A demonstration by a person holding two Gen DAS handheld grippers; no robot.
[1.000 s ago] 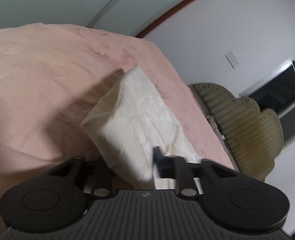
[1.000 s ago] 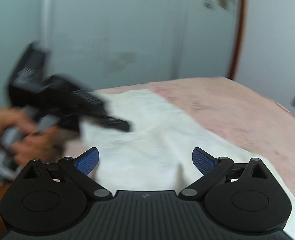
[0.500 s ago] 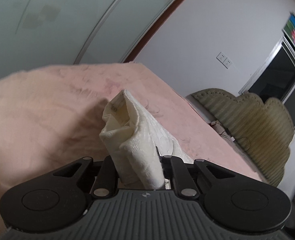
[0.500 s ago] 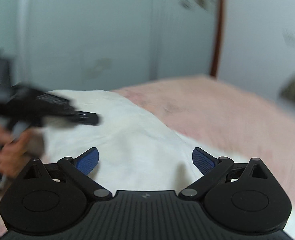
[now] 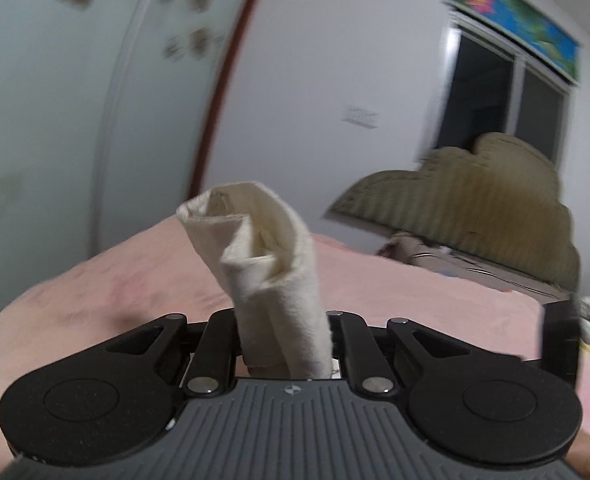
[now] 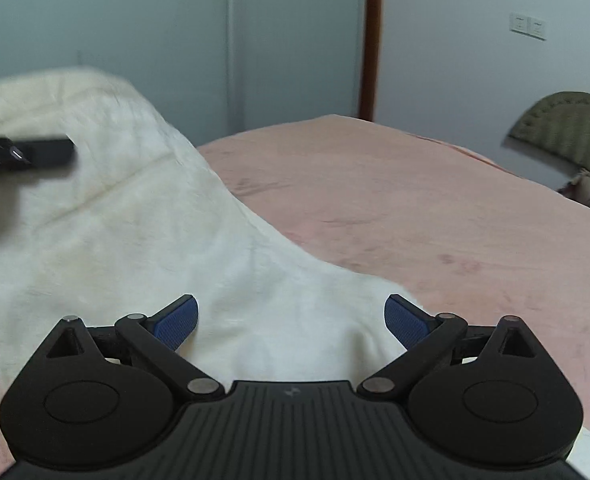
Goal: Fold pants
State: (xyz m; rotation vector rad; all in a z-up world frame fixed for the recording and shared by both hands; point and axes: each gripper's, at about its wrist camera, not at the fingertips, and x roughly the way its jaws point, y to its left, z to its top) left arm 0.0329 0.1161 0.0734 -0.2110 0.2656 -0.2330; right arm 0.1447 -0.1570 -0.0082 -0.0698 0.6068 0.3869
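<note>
left gripper clamps bunched pants; right gripper gapes wide.

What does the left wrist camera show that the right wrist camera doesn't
Only the left wrist view shows the left gripper shut on a bunched end of the cream pants, lifted above the bed, plus a dark window with a colourful strip above it.

Only the right wrist view shows the right gripper open, its blue pads apart over the pants, most of the pants draped from upper left down to that gripper, and the left gripper's black finger reaching in from the left edge.

Both show the pink bed cover, the olive headboard and the white wall.
</note>
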